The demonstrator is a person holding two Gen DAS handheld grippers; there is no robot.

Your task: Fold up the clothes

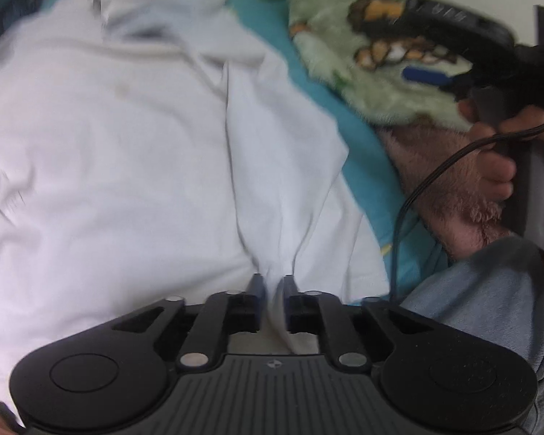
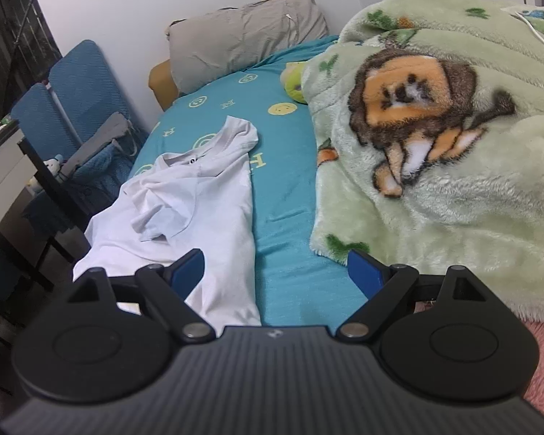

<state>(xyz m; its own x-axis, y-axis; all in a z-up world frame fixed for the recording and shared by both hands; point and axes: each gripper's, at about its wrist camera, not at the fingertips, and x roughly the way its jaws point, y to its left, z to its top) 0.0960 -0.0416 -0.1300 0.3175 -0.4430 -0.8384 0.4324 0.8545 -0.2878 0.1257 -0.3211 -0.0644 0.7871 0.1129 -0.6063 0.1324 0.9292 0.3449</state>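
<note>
the bed [image 2: 286,195] took up most of the room in both views, dressed in a teal sheet printed with smiley faces, and it served as the folding surface. along its right side a pale green fleece blanket [image 2: 453,152] with a lion print was heaped up, pushed aside, it seemed, to leave the sheet free. a grey pillow [image 2: 246,40] leaned against the wall at the head, and a blue chair [image 2: 79,87] stood off the left edge.

the white shirt [image 2: 196,199] lay lengthwise on the left half of the sheet, collar toward the pillow, rumpled, with one sleeve flopped over the chest and its hem hanging near the bed's edge. it was not yet folded; this looked like the laying-out stage, where the cloth is pulled straight first.

the right gripper [image 2: 275,272] hovered over the bed's near end with its jaws wide and nothing between them, the left blue pad over the shirt's hem, the right pad over bare sheet. from the left wrist view it appeared at the far right, held in a hand [image 1: 497,166] with a cable trailing down.

the left gripper [image 1: 272,286] sat low over the shirt [image 1: 108,145] with its jaws narrow and a ridge of white cloth gathered up between them. the picture was blurred, so whether the pads truly pinched that ridge or it merely stood in the gap, i could not tell. the pleat running away from the jaws suggested a tug meant to draw the fabric taut.
</note>
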